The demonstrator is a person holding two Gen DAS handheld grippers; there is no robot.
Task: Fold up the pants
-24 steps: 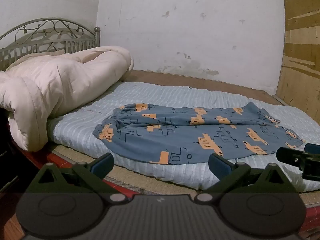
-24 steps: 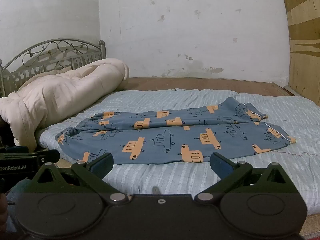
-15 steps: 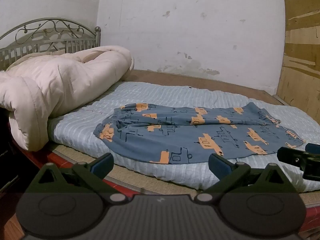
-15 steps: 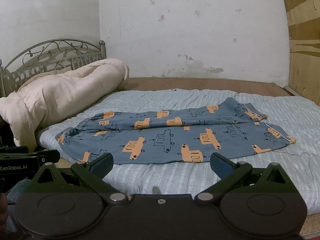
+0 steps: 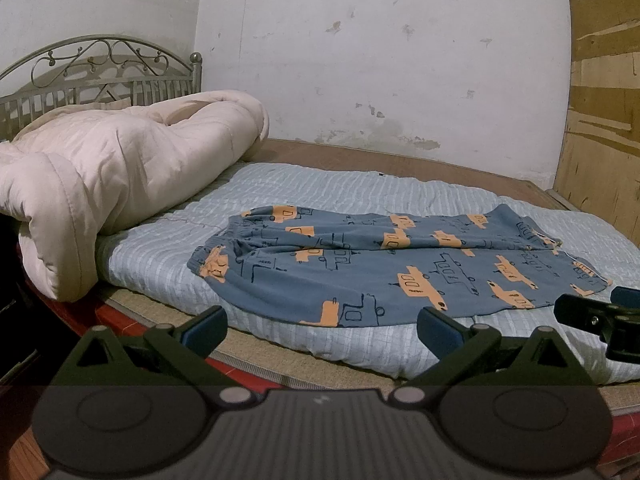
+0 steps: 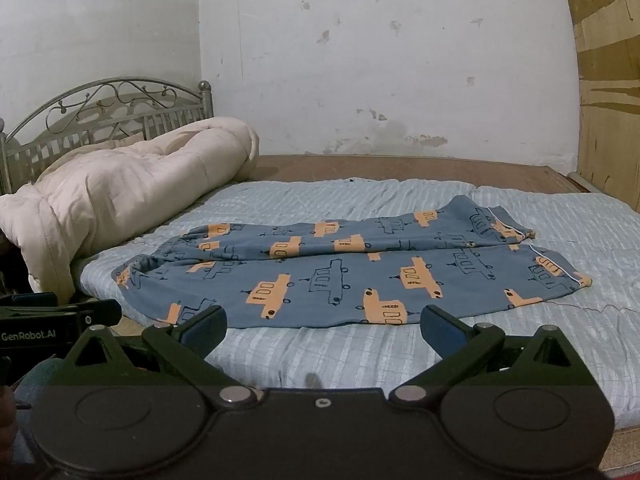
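The pants [image 5: 400, 268], blue with orange vehicle prints, lie spread flat on the pale blue striped mattress pad [image 5: 320, 192], both legs side by side, near the front edge of the bed. Their long axis runs across both views, roughly parallel to that edge: the gathered waistband [image 6: 140, 268] points toward the rolled cream duvet [image 5: 112, 176] and the metal headboard [image 6: 112, 108] on the left, the leg cuffs [image 6: 568, 276] toward the right. The left gripper [image 5: 322, 326] hangs short of the bed edge with its jaws spread as wide as they go and nothing between them; the waistband end sits ahead and slightly to its left, so this hand is the nearer one for that end. The right gripper [image 6: 322, 326] is equally wide open and empty, held just over the near strip of the pad with the lower leg's hem directly ahead and the cuffs off to its right, which makes it the natural hand for the cuff end. Each gripper shows at the edge of the other's view, so the two are held close side by side and well apart from the cloth. Any first fold seems to depend on reaching forward and outward along that long axis. Against the earlier frames almost nothing differs: the pants, the duvet and both grippers keep the same places, and the jaws are as wide as they were
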